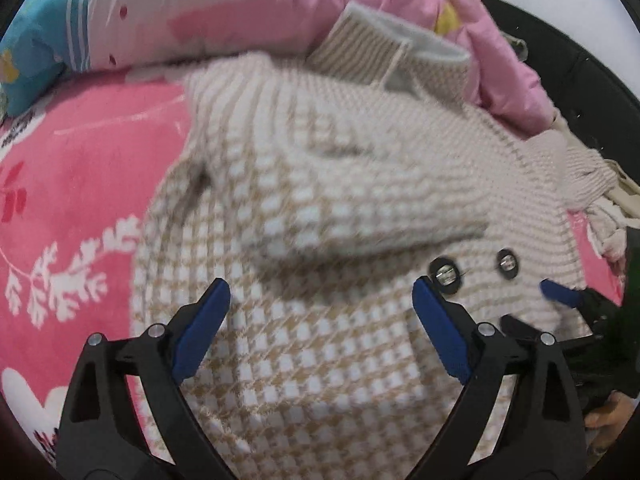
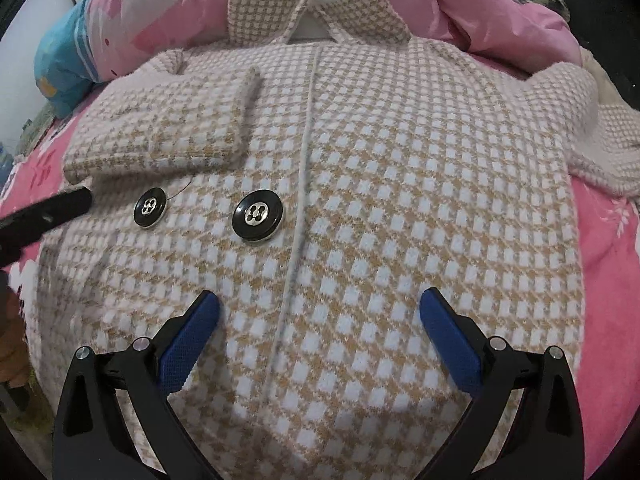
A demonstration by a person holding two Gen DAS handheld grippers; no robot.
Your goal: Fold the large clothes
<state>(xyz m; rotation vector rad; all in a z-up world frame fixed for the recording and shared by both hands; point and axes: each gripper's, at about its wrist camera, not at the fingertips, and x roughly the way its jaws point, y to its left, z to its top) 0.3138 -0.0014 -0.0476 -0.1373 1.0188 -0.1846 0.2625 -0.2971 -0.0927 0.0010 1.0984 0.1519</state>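
Note:
A beige-and-white houndstooth coat (image 2: 400, 184) lies front up on a pink bedspread (image 1: 80, 184), collar (image 2: 304, 4) at the far end. One sleeve (image 2: 172, 132) is folded across the chest, just above two black buttons (image 2: 258, 214). My left gripper (image 1: 320, 288) hovers open over the coat's near left part, with only flat fabric under the gap. My right gripper (image 2: 320, 298) is open too, low over the front seam (image 2: 298, 216), gripping nothing. In the left wrist view the folded sleeve (image 1: 360, 200) is blurred, and a blue fingertip (image 1: 560, 295) of the right gripper shows beside the buttons (image 1: 444, 276).
A pink padded garment (image 2: 480, 12) and a flowered pink quilt (image 1: 240, 12) are heaped behind the collar. A blue pillow (image 2: 60, 64) lies at the far left. The coat's other sleeve (image 2: 608, 140) trails off to the right. A person's hand (image 1: 608, 416) holds the right gripper.

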